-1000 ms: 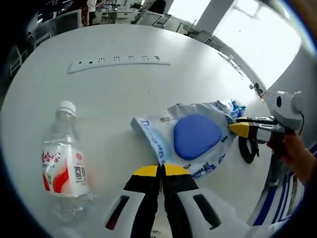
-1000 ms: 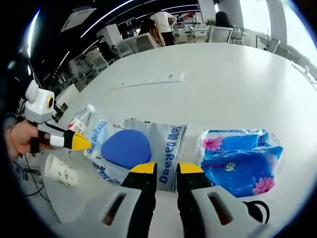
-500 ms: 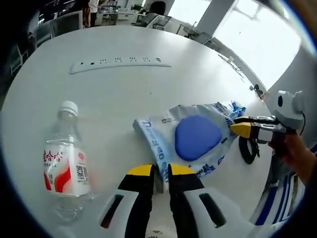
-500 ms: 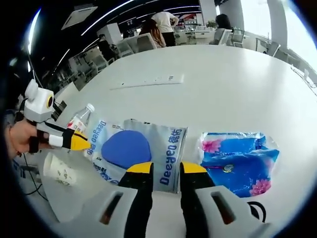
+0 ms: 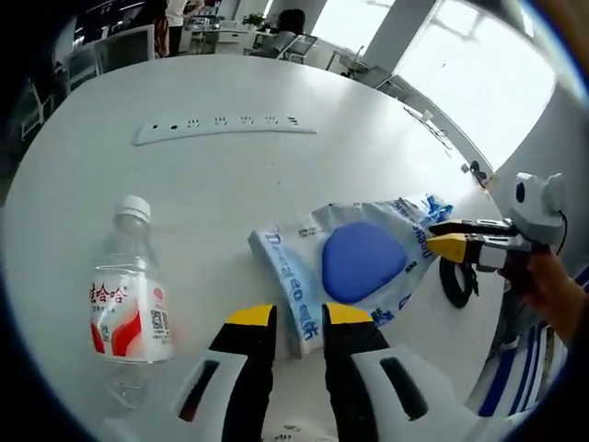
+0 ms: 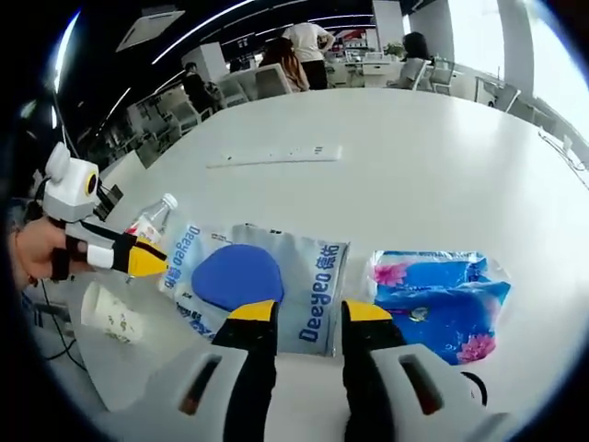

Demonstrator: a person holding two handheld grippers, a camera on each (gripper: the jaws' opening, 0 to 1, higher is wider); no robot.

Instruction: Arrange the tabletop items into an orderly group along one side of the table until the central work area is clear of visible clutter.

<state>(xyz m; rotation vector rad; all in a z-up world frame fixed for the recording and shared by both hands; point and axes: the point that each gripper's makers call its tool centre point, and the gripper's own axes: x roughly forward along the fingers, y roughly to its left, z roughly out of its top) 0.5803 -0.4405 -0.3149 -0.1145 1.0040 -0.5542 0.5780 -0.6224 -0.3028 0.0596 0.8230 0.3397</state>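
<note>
A white Deeyeo bag (image 5: 296,276) with a blue pad (image 5: 359,261) inside lies flat on the white table (image 5: 230,193). My left gripper (image 5: 299,318) is open, its yellow tips either side of the bag's near corner. The right gripper (image 5: 448,247) comes in from the right at the bag's far edge. In the right gripper view the same bag (image 6: 317,281) lies just beyond my open right gripper (image 6: 309,313). The left gripper (image 6: 140,261) sits at the bag's left end. A blue flowered tissue pack (image 6: 442,299) lies to the right.
A clear water bottle (image 5: 129,299) with a red and white label lies left of the bag. A paper cup (image 6: 112,318) lies near the table edge. A white power strip (image 5: 225,129) runs across the far table. A black loop (image 5: 457,281) sits by the right edge. People and chairs stand beyond.
Both grippers' jaws have spread apart: the left went from shut to open, the right from a narrow gap to a wider one. Both views pulled back slightly.
</note>
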